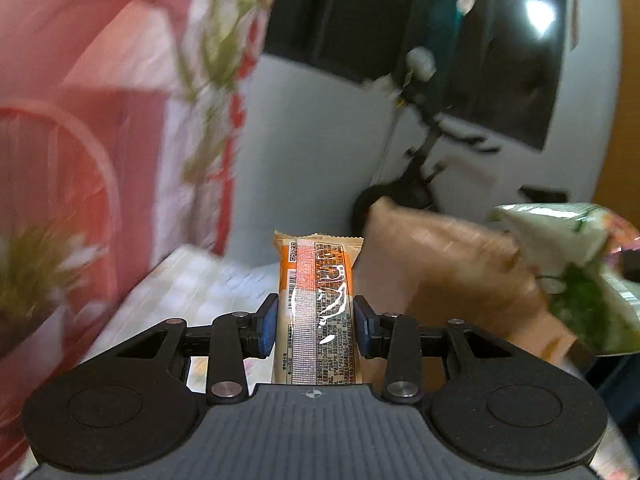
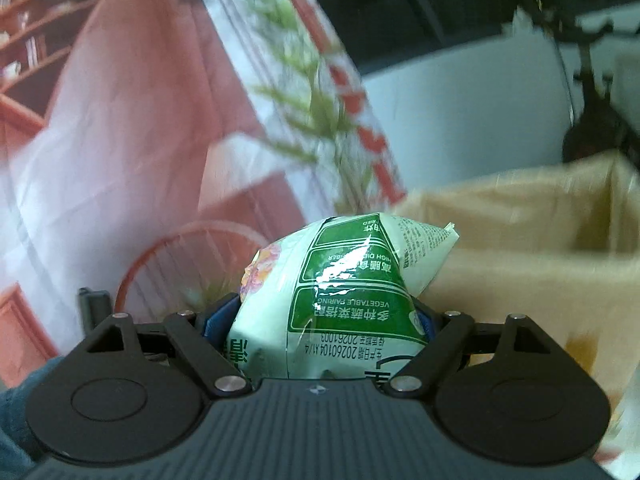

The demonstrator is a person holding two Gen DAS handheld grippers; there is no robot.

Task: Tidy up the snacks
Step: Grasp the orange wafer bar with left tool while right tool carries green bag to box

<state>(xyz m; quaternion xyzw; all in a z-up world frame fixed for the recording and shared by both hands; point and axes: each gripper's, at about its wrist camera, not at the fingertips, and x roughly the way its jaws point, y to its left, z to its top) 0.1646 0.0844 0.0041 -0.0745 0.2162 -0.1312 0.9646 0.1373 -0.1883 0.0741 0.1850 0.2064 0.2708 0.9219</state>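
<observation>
Nearest the left lens: left tool [image 1: 315, 322], blue pads pinching a slim orange foil-wrapped snack bar [image 1: 316, 312] by its long edges, printed back and seam upward, far end sticking out past the fingers. Held lengthwise, probably so as to slide end-first into a container. Beyond and to the right, a tan paper bag [image 1: 452, 272], mouth not visible from this side. Right tool [image 2: 320, 320] squeezed around a puffy green-and-white plastic snack pouch [image 2: 340, 296], blue pads largely hidden by the bulging film; gripped low, likely to keep the air-filled body from slipping. Same pouch at the right edge of the left view [image 1: 576, 272], near the bag. From the right lens, bag's open top [image 2: 560, 232] just past the pouch. Both snacks off the white patterned counter [image 1: 200, 280], apparently carried toward that bag. Background motion-blurred.
</observation>
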